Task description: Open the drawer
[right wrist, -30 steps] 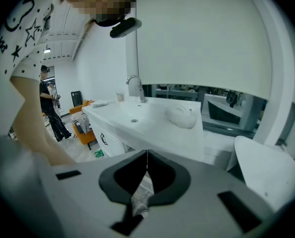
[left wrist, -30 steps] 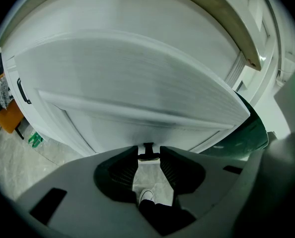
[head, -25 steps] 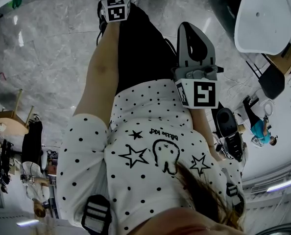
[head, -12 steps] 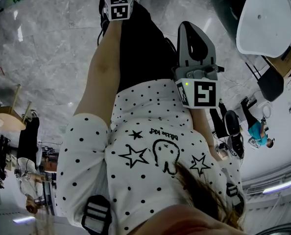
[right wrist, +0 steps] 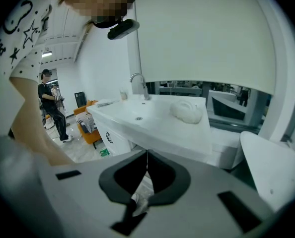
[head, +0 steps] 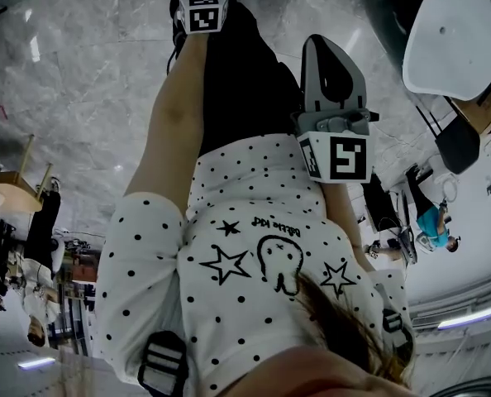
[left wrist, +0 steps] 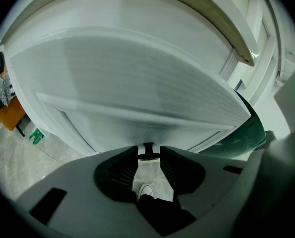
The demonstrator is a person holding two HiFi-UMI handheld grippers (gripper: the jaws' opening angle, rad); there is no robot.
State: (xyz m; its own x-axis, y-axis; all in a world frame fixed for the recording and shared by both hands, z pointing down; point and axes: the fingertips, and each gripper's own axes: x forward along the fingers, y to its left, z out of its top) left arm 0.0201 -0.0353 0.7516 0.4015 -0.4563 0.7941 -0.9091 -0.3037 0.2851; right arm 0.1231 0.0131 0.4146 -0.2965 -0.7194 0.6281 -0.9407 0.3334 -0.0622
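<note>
Drawer, location: we take it to be the white flat cabinet front (right wrist: 118,133) under the white moulded countertop with basin (right wrist: 152,120), in the right gripper view; whether this panel is a drawer or a door we cannot tell.
Drawer, grip point: small dark curved handle (right wrist: 109,137) on that front; we judge it the only place to take hold.
Drawer, handling: rigid and smooth. The bare panel would likely slip under the pads. We expect a moderate, steady pull straight out and see no fragile part.
Countertop contents: chrome tap (right wrist: 139,83) and white crumpled lump (right wrist: 187,111), both resting on top, clear of the front.
Left gripper (left wrist: 148,155): jaws a narrow gap apart, nothing between them. Through the gap we see pale floor and a white shoe (left wrist: 146,190). It faces a broad white panel (left wrist: 137,83), blurred, with seams we cannot identify.
Right gripper (right wrist: 147,155): jaws closed tip to tip, holding nothing and touching nothing.
Distance to work: both grippers are well apart from the handle.
Readiness: in our judgement the right jaws must part before they can take the handle.
Operator: polka-dot shirt, standing on grey marble floor (head: 80,98).
</note>
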